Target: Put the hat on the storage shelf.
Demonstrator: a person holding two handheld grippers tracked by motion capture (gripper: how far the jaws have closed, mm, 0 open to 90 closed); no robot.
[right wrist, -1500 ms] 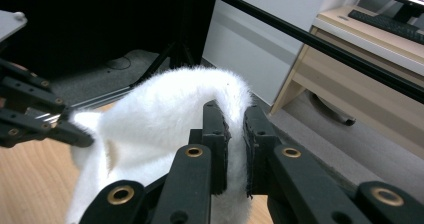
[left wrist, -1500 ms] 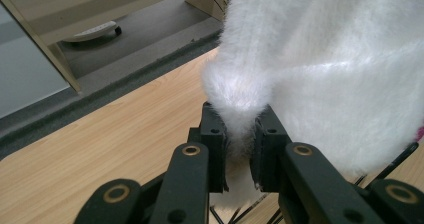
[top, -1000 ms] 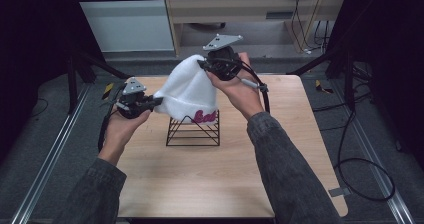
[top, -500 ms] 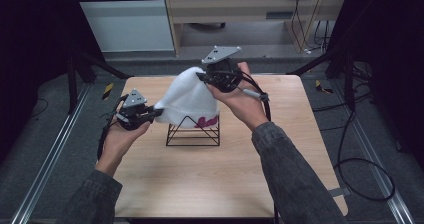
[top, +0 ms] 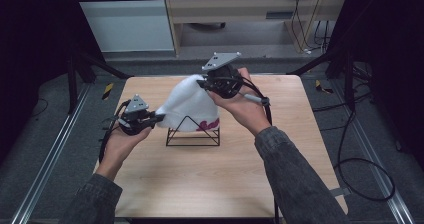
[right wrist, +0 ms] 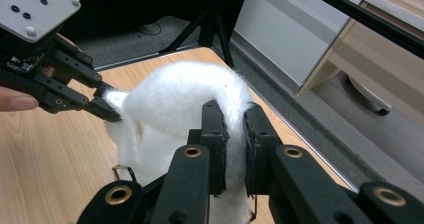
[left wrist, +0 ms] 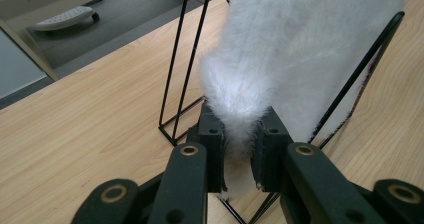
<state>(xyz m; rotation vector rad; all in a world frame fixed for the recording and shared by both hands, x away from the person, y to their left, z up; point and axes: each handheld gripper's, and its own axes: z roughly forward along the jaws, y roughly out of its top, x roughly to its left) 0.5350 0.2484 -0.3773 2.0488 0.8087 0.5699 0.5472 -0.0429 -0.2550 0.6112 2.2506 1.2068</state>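
High view, left to right: left gripper (top: 159, 117) is sitting at centre-left of the frame, jaws pinching the left edge of the white fuzzy hat (top: 187, 104). Hat is draping over the black wire rack (top: 193, 132) at frame centre, on the wooden table (top: 210, 179); a dark red mark is showing at its lower right hem. Right gripper (top: 202, 83) is sitting just above centre, jaws clamping the hat's upper right edge.

Left gripper view: jaws are sitting narrow with white fabric squeezed between them, rack wires behind.

Right gripper view: jaws are sitting narrow on a fold of the hat at centre; left gripper is biting the hat at upper left.
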